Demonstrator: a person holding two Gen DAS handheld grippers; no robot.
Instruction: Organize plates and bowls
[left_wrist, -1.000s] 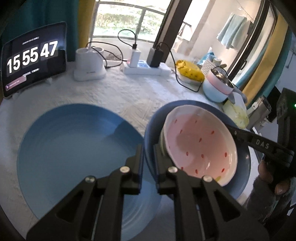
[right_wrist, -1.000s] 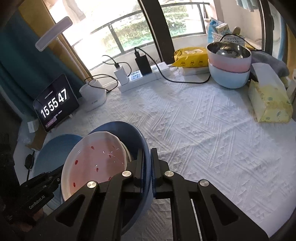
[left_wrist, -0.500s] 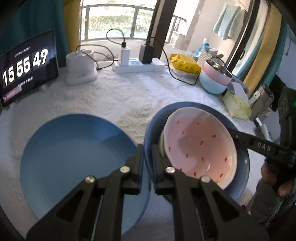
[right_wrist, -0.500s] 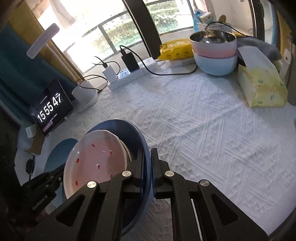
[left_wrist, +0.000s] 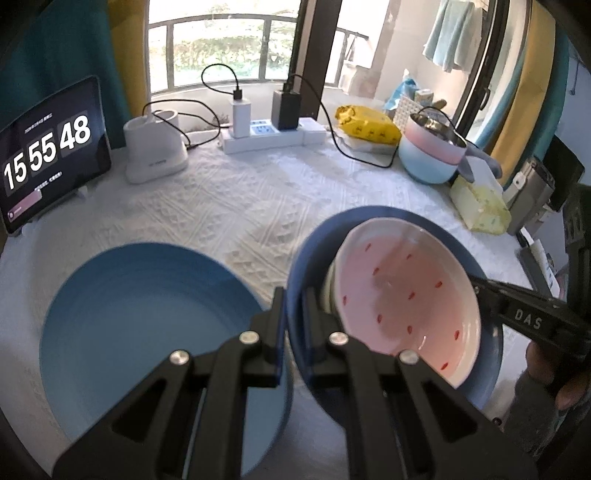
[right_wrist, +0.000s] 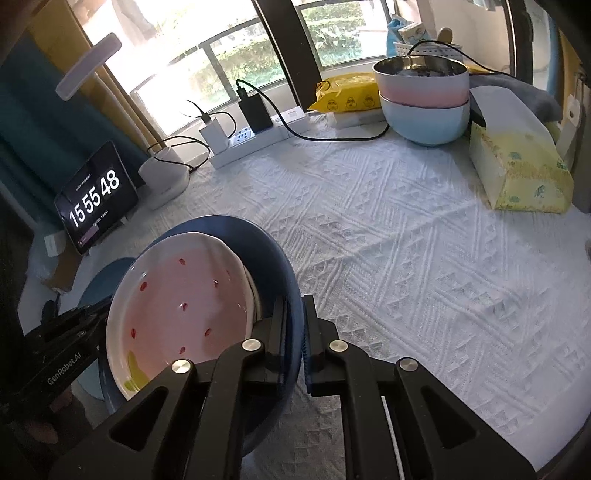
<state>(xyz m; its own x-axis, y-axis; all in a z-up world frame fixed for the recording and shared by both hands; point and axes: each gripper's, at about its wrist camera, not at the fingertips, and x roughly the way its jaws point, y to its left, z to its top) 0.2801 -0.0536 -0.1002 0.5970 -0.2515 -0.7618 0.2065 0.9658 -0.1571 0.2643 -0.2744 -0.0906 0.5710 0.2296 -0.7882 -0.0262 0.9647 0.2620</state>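
Bowls sit nested and held off the bench between both grippers: a dark blue bowl (left_wrist: 491, 373) carries a pink dish (left_wrist: 402, 299) with red specks, tilted inside it, and a pale rim shows between the two on the side nearer the left gripper. The left gripper (left_wrist: 294, 317) has its jaws clamped on the blue bowl's near rim, one finger outside and one inside. The right gripper (right_wrist: 294, 325) grips the opposite rim the same way, jaws pressed together on the blue wall. In the left view the right gripper's black finger crosses the far edge of the bowl.

A light blue plate (left_wrist: 147, 332) lies flat on the white textured cloth (right_wrist: 406, 240) covering the bench, just beside and partly under the lifted bowl on its left. Farther back stand a clock tablet (left_wrist: 51, 155), a white charger base (left_wrist: 155, 151), a power strip (left_wrist: 269, 133), a yellow packet (left_wrist: 365, 120), stacked pink and blue bowls (right_wrist: 424, 110) and a tissue box (right_wrist: 517, 173).
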